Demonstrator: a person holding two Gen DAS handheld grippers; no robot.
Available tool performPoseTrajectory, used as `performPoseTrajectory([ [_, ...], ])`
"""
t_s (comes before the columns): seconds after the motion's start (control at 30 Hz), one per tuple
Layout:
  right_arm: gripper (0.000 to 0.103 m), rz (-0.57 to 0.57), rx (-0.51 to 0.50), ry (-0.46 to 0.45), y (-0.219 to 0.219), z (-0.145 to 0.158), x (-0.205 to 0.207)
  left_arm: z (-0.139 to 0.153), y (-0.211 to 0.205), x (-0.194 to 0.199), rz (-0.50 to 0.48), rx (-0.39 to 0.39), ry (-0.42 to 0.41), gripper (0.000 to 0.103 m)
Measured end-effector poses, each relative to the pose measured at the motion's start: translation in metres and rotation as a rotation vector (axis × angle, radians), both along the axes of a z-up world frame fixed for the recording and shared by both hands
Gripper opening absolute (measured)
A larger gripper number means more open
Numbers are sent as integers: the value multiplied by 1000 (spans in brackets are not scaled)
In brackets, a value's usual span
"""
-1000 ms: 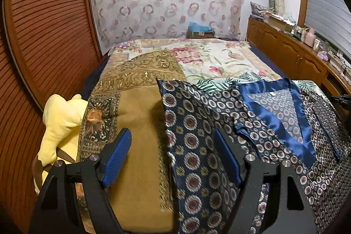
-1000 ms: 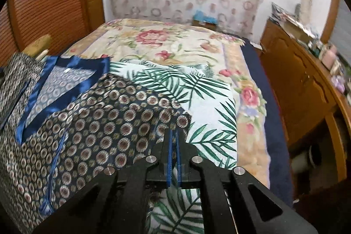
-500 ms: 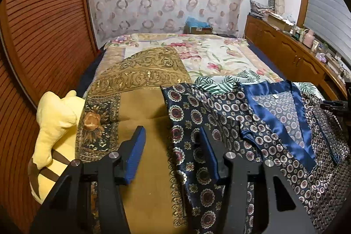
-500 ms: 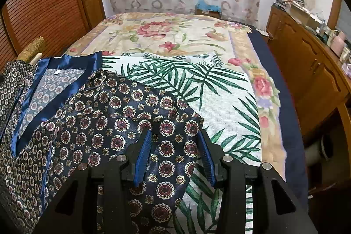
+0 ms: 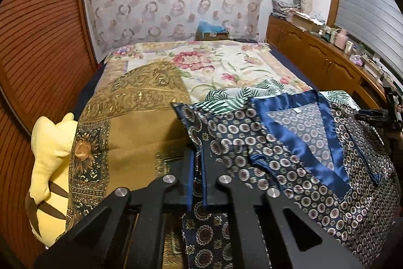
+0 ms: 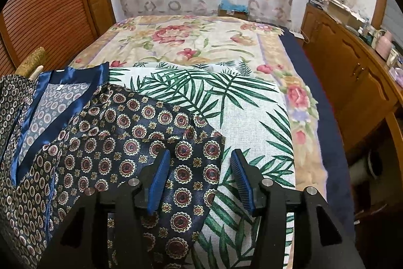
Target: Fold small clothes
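A navy patterned top with a shiny blue collar lies spread on the bed; it also shows in the right wrist view. My left gripper is shut on the top's left sleeve edge, which runs up between the pads. My right gripper is open, its blue pads straddling the right sleeve's end, which lies flat on a palm-leaf cloth.
A gold patterned cloth covers the bed's left part, with a yellow plush toy at its left edge. A wooden cabinet with clutter runs along the right. A floral bedspread lies beyond.
My left gripper went from open to shut on the left sleeve edge. My right gripper went from shut to open, releasing the right sleeve, and widened further.
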State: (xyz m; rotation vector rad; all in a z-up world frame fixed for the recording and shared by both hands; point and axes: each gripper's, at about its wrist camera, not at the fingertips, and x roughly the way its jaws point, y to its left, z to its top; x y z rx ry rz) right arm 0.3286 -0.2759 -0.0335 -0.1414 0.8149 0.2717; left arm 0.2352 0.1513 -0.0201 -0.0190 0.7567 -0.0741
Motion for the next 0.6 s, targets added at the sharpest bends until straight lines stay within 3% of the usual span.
performPoseTrajectory([
  [0.07, 25, 29, 7, -3, 2, 1, -2, 2, -6, -4, -11, 5, -10, 4],
  [0.17, 5, 76, 2, -4, 11, 1, -8, 6, -14, -8, -25, 12, -23, 3],
  [0.6, 2, 133, 13, -135, 21, 39, -62, 29, -33, -44, -53, 11, -108, 2],
])
